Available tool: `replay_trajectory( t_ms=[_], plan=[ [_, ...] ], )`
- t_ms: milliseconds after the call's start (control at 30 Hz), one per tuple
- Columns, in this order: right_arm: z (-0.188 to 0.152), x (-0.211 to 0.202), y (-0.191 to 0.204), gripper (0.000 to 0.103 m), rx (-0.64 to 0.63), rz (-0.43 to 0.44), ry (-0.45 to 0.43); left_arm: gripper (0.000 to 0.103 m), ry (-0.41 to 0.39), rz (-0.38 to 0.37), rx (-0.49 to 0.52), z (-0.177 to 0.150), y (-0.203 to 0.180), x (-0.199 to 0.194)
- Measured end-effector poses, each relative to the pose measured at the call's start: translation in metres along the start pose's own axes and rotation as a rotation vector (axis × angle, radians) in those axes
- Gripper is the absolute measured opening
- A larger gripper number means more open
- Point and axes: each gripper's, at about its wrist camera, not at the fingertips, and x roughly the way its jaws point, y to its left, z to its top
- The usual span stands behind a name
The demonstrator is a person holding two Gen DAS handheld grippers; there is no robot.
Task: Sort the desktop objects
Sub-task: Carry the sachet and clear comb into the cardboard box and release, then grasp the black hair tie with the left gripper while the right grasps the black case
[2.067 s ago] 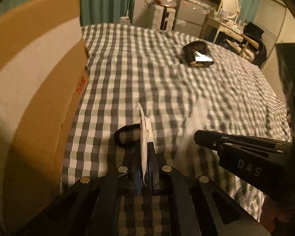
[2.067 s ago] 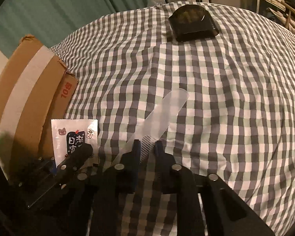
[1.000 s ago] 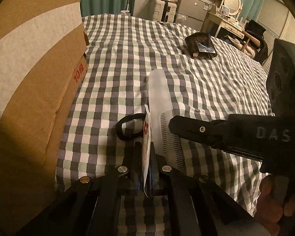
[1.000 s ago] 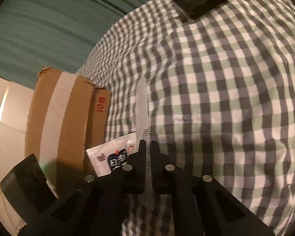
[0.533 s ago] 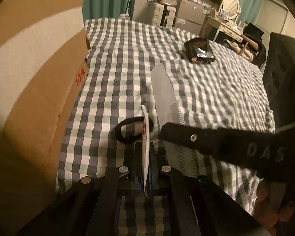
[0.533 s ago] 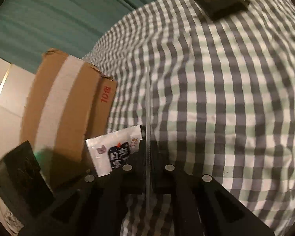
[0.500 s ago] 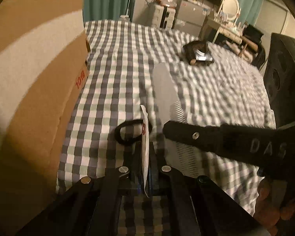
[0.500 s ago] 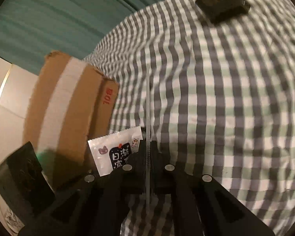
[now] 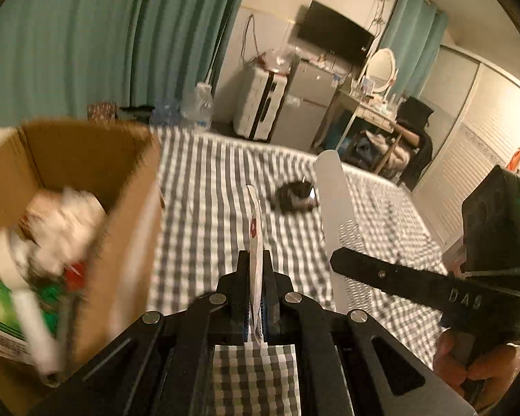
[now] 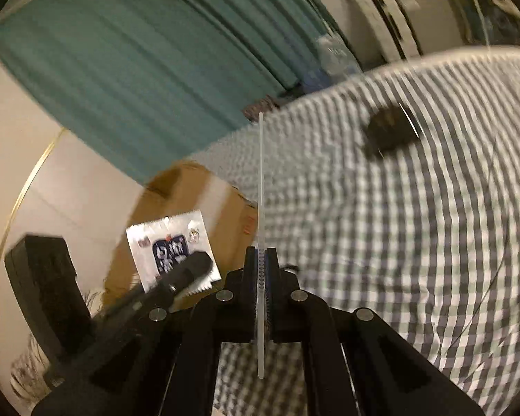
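My left gripper [image 9: 256, 260] is shut on a flat white sachet [image 9: 254, 228], seen edge-on and held above the checked cloth [image 9: 204, 208]. In the right wrist view the sachet [image 10: 171, 246] shows its dark printed label, pinched by the left gripper [image 10: 199, 268]. My right gripper [image 10: 261, 256] is shut on a clear plastic comb [image 10: 260, 180], edge-on and upright. In the left wrist view the comb [image 9: 334, 215] stands up from the right gripper [image 9: 338, 260]. An open cardboard box [image 9: 128, 180] stands to the left, below both grippers.
The box holds white crumpled items and a green-and-white packet [image 9: 7, 305]. A dark pouch [image 9: 294, 197] lies further out on the cloth. Beyond the cloth are teal curtains [image 9: 86, 34], a fridge, a TV and a dressing table. A hand [image 9: 468, 371] grips the right tool.
Both grippers have risen well above the cloth with the sachet and the comb. The inside of the box has come into the left wrist view, and the black loop has dropped out of it.
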Motion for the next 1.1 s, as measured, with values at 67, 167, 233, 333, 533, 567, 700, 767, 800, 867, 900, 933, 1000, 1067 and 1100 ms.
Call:
replay_trajectory(
  t_ms=[67,167,233,333,533,567,700,767,800,867,900,933,1000,1067,1100],
  plan=[
    [0.0,-0.015,0.02,0.004,-0.041,0.036,-0.009,0.005,-0.022,0.019,-0.003,0.014,0.011,-0.022],
    [0.009,-0.004,0.065,0.004,-0.107,0.09,0.01,0.005,-0.042,0.103,-0.028,0.028,0.037,-0.047],
    [0.011,0.015,0.095,0.004,-0.155,0.089,0.04,0.005,-0.048,0.19,-0.055,0.03,0.061,-0.055],
    [0.001,0.037,0.132,0.004,-0.217,0.106,0.083,0.005,-0.032,0.25,-0.126,0.022,0.101,-0.056],
    [-0.002,0.095,0.16,0.004,-0.244,0.09,0.148,0.016,0.032,0.312,-0.248,0.003,0.15,-0.036],
    [-0.002,0.099,0.161,0.007,-0.242,0.096,0.152,0.027,0.037,0.314,-0.255,0.002,0.152,-0.034],
    [0.003,0.094,0.162,0.058,-0.268,0.033,0.075,0.093,0.01,0.319,-0.295,0.002,0.157,-0.036],
    [0.007,0.086,0.161,0.058,-0.29,0.003,0.032,0.099,-0.014,0.314,-0.286,0.004,0.155,-0.038],
    [0.01,0.079,0.156,0.058,-0.293,-0.016,0.01,0.099,-0.014,0.33,-0.28,0.004,0.153,-0.037],
    [0.014,0.064,0.15,0.06,-0.292,-0.032,-0.015,0.099,-0.002,0.345,-0.263,0.003,0.146,-0.033],
    [0.018,0.056,0.144,0.062,-0.294,-0.05,-0.027,0.099,0.002,0.344,-0.257,0.003,0.14,-0.033],
    [0.02,0.047,0.138,0.064,-0.302,-0.087,-0.043,0.099,0.003,0.339,-0.249,0.002,0.134,-0.035],
    [0.021,0.028,0.129,0.064,-0.341,-0.174,-0.072,0.099,-0.003,0.33,-0.218,0.003,0.118,-0.037],
    [0.02,0.012,0.12,0.065,-0.395,-0.246,-0.082,0.099,-0.009,0.322,-0.163,0.008,0.098,-0.041],
    [0.018,0.004,0.116,0.067,-0.433,-0.297,-0.089,0.099,-0.019,0.314,-0.137,0.01,0.086,-0.044]
  ],
)
